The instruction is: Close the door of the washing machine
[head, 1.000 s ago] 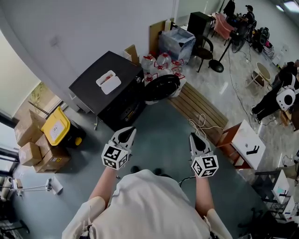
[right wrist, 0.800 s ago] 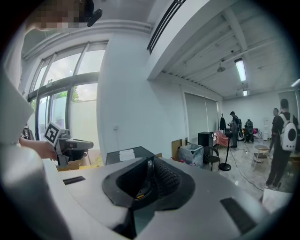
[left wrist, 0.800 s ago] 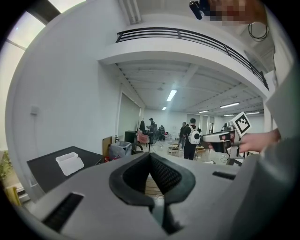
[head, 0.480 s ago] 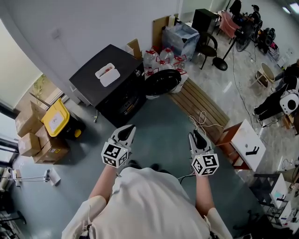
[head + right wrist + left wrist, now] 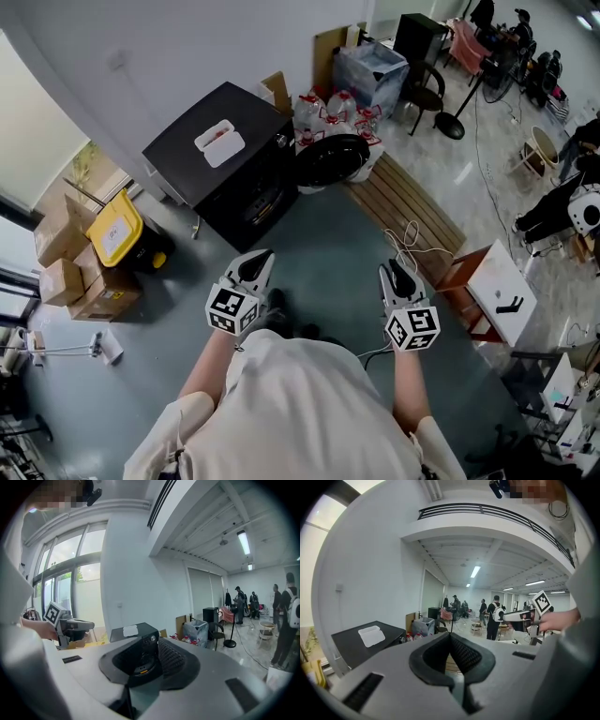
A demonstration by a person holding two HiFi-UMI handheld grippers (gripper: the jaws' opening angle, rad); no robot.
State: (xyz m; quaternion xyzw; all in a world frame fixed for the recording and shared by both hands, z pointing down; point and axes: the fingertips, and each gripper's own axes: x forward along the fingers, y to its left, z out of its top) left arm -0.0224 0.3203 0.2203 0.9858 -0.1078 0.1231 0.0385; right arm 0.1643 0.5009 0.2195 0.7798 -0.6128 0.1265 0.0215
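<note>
Facing the black washing machine [image 5: 225, 164], whose round door [image 5: 328, 159] hangs wide open, the person holds the left gripper [image 5: 255, 256] clenched on nothing; the right gripper [image 5: 392, 268] has just been opening, empty too. The door looks rigid and free-swinging: push its far rim.

There was one washer [image 5: 225, 178], with one open door [image 5: 330, 159] and one white tray [image 5: 219, 142] on top. Beside the washer stood one yellow bin [image 5: 114, 242] and, past it, three cardboard boxes [image 5: 58, 279].
</note>
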